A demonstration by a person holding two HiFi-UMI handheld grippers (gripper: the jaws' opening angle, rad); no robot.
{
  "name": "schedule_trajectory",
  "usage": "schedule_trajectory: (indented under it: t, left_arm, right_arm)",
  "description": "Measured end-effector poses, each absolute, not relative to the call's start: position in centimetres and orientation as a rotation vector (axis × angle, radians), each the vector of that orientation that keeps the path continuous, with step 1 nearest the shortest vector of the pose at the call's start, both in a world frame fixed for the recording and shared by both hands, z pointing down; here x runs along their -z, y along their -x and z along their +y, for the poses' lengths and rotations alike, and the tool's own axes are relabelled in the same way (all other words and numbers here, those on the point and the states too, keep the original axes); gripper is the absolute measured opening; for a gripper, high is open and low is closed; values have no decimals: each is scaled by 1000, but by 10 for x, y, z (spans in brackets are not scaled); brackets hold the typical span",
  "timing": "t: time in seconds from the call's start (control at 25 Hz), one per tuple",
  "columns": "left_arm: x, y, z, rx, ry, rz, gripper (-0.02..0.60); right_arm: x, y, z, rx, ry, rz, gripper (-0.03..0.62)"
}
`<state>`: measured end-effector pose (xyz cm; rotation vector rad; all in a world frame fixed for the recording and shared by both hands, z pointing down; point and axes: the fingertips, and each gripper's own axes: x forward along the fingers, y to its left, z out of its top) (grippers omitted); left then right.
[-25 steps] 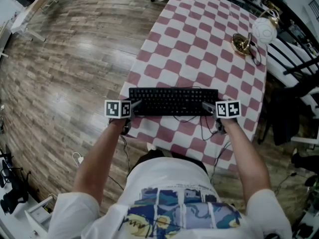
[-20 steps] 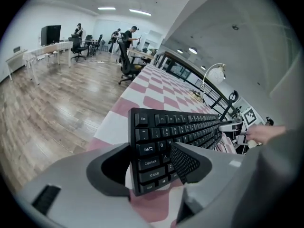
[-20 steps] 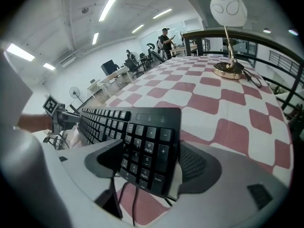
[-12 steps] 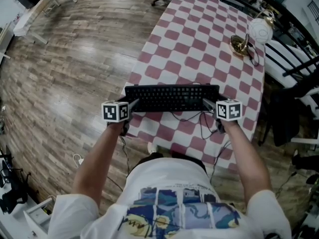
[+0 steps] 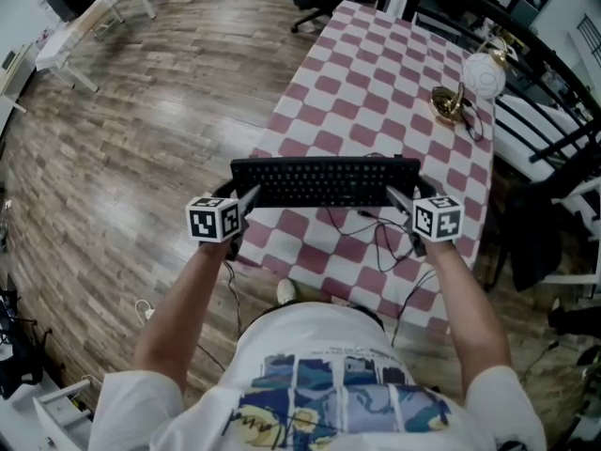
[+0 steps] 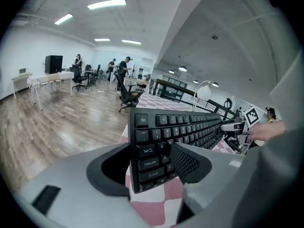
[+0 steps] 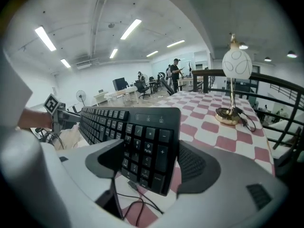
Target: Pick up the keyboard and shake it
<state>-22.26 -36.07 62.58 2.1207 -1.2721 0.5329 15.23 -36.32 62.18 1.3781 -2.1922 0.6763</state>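
Both ends off the checked bench [image 5: 376,83] now, the keyboard [image 5: 324,181] has risen since a second ago; lifting looks done, shaking comes next. Left tool [image 5: 248,198] and right tool [image 5: 398,198] each pinch a short end, the right's jaws just tightened, forearms outstretched, tools tilted downward.

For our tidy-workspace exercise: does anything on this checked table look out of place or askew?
The cable lies in loose tangled loops on the tablecloth below the raised keyboard and runs off the near edge. The lamp stands upright; nothing else looks odd.
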Motion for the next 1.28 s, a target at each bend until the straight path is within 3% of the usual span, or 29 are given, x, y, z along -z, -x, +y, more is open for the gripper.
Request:
schedule_trajectory:
  t: [1.28]
  left_arm:
    - [-405,236,-401,-203,-2532,-1556,262]
  right_arm:
    - [-389,-141,-397,26,-1537,-2454,307]
